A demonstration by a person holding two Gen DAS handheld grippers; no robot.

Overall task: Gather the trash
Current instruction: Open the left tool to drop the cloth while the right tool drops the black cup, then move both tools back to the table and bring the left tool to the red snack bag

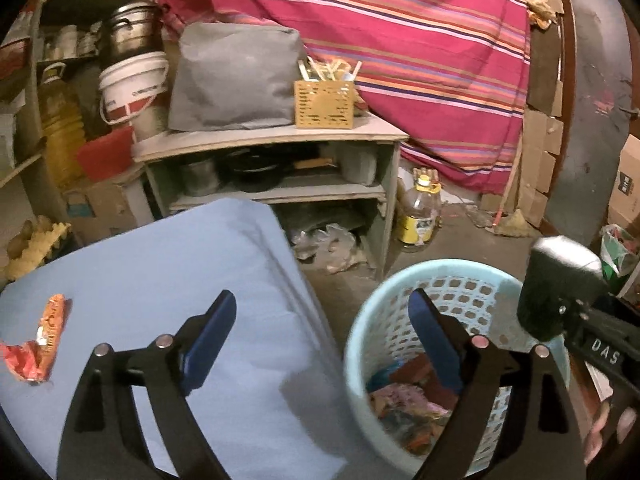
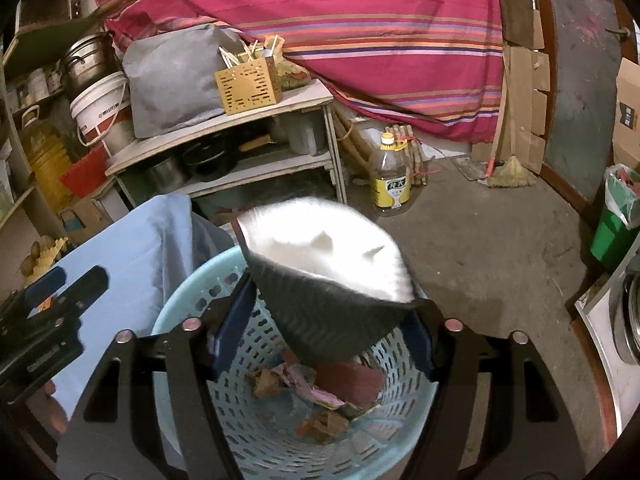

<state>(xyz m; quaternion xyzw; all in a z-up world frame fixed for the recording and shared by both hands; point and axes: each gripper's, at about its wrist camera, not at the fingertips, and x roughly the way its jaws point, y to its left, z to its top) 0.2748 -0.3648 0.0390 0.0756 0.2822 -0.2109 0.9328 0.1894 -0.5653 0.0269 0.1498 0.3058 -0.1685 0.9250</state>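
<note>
Trash shows in two places: a crumpled red and orange snack wrapper [image 1: 38, 344] lies on the pale blue cloth-covered desk [image 1: 168, 280], and a blurred white sheet with a dark ribbed underside [image 2: 328, 276], perhaps a tray or a bag, sits between the blue pads of the right claw [image 2: 324, 328] above the light blue perforated plastic basket [image 2: 192, 312]. Those pads press on its two sides, so the right claw pinches it. The basket stands on the grey floor just beside the desk edge and already holds pink, red and orange scraps [image 2: 320, 396] at its bottom. The left claw [image 1: 324, 340] is spread wide and holds nothing; one finger is over the blue cloth and the other is over the basket rim, with the wrapper well off to its left. Behind stand a grey wooden shelf unit [image 1: 276, 140] carrying a yellow slotted utensil holder [image 1: 324, 104], and a clear oil bottle with a yellow cap [image 2: 392, 176] on the floor
</note>
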